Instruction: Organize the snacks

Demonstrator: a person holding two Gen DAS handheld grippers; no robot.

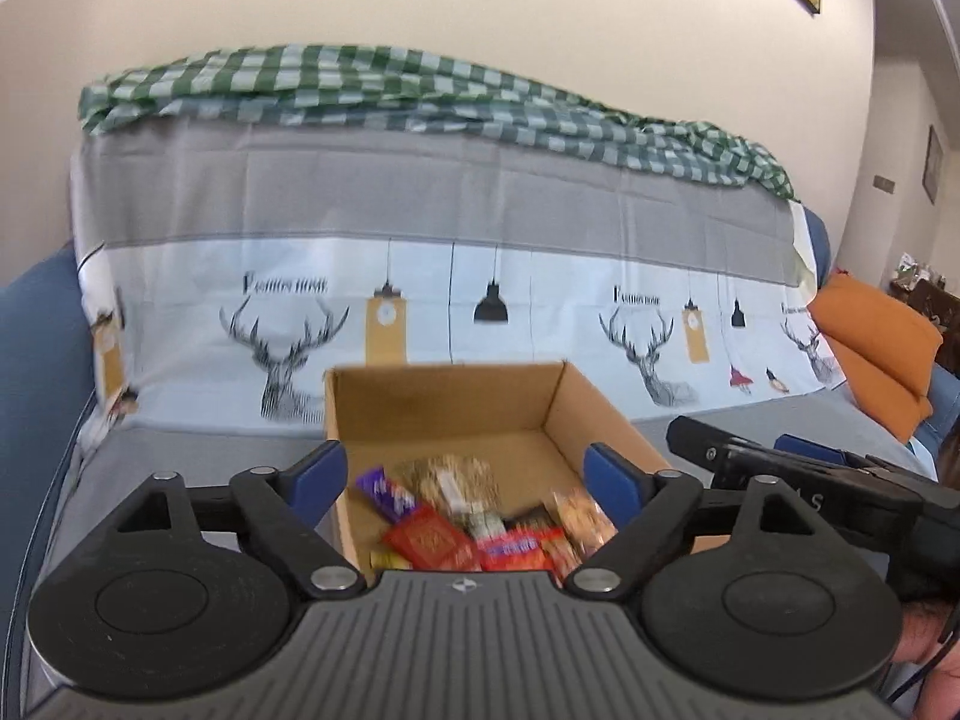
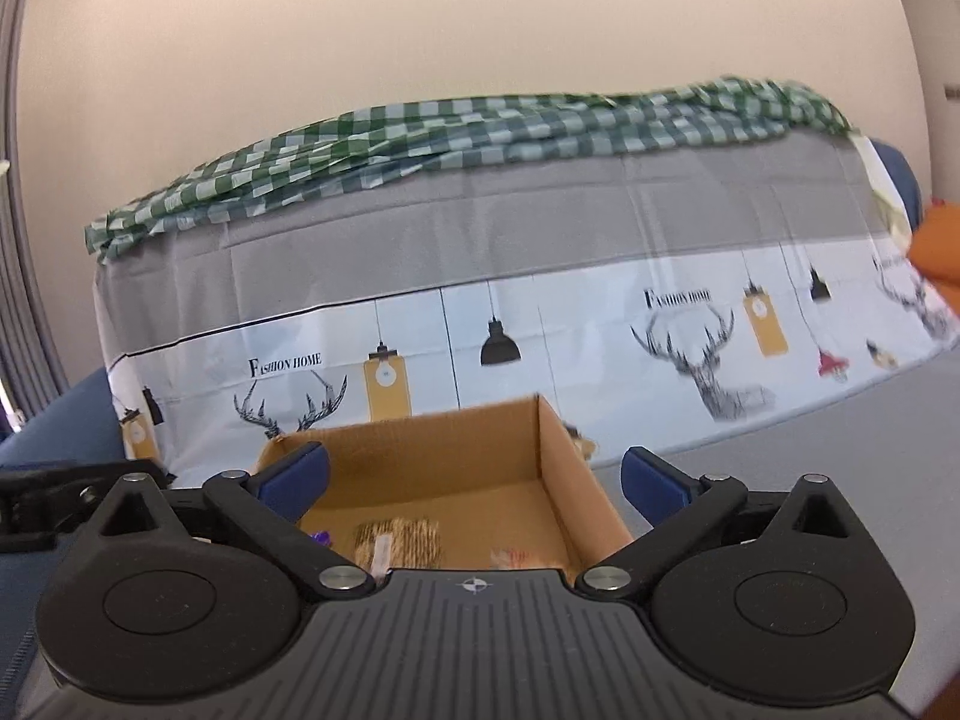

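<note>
An open cardboard box point(image 1: 456, 396) stands on the grey sofa seat. Several snack packets lie in its near half: a purple bar point(image 1: 384, 492), a red packet point(image 1: 429, 540) and a brown grainy pack point(image 1: 456, 480). My left gripper point(image 1: 465, 477) is open and empty just above the box's near edge. My right gripper point(image 2: 474, 480) is open and empty, also over the box point(image 2: 432, 462), where the grainy pack point(image 2: 399, 540) shows. The right gripper's black body point(image 1: 810, 480) shows at the right of the left wrist view.
The sofa back is draped with a grey and white deer-print cover point(image 1: 420, 276) and a green checked cloth point(image 1: 360, 90) on top. Orange cushions point(image 1: 876, 354) lie at the right end. Blue sofa arm point(image 1: 36, 360) at left.
</note>
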